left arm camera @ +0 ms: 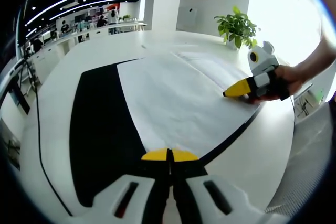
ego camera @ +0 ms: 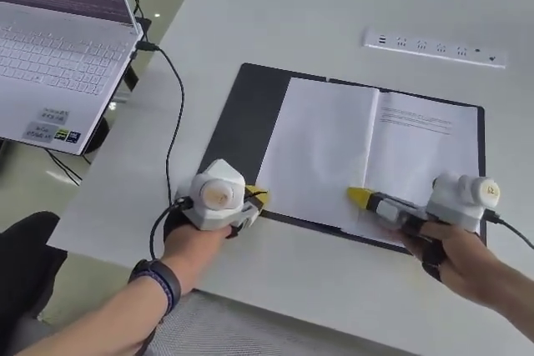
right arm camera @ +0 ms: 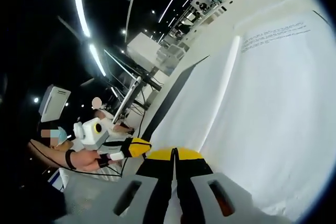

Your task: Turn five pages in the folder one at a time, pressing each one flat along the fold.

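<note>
the folder (ego camera: 238, 114) lies open and flat on the white table (ego camera: 317, 6). its black cover shows on its left side. a blank page (ego camera: 321, 143) lies in the middle of the folder, and a page with small print (ego camera: 425, 143) lies on the folder's right side. the fold (ego camera: 373, 147) runs between these two pages. the left gripper (ego camera: 257, 198) is at the near edge of the folder, by the near left corner of the blank page. in the left gripper view its yellow tips (left arm camera: 169, 155) are pressed together. the right gripper (ego camera: 359, 196) lies low over the pages at the folder's near edge, with its tip close to the fold. its jaws are pressed together too. a laptop (ego camera: 58, 47) stands well to the left of the folder, and a black cable (ego camera: 177, 114) runs along the folder's left side. a white power strip (ego camera: 434, 46) lies on the table beyond the folder's far right corner.
</note>
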### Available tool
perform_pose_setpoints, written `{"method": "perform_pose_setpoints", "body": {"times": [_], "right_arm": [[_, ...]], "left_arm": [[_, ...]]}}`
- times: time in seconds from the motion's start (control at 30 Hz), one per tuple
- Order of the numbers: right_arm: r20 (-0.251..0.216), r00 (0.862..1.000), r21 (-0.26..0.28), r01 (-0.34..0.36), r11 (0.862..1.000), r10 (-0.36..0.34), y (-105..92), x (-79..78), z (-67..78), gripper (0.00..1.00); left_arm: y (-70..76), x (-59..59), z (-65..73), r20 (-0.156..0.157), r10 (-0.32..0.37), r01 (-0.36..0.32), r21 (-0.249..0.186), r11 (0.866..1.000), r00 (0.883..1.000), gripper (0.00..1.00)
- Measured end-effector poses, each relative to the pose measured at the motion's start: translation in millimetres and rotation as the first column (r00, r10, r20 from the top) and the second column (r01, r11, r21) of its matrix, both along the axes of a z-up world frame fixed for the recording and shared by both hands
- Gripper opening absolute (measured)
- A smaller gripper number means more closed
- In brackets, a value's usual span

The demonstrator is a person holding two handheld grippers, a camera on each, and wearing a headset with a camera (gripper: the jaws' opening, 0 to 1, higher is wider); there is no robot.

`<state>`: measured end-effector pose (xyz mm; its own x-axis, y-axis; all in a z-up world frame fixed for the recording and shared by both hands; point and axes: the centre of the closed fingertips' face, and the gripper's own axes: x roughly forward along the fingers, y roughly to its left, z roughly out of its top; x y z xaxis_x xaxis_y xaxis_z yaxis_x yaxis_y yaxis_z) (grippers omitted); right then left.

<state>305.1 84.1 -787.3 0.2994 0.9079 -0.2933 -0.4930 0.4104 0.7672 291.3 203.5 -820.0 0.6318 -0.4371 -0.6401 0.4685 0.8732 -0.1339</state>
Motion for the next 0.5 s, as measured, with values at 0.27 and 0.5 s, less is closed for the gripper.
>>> {"method": "perform_pose_setpoints", "body": {"times": [0.27,0.5], "right_arm": [[-0.004,1.0,-0.009,-0.023,1.0,0.023,-0.8,-20.7,-2.4,0.0],[-0.014,0.999,-0.012,-0.03,0.999,0.03,-5.1,-21.2,-9.4,0.0]], "left_arm": [[0.0,0.4,-0.6,0.002,0.001,-0.001,-0.005,1.0,1.0,0.0],[0.1,0.6,-0.9,0.002,0.003,-0.003,-0.006,1.0,1.0,0.0]]}}
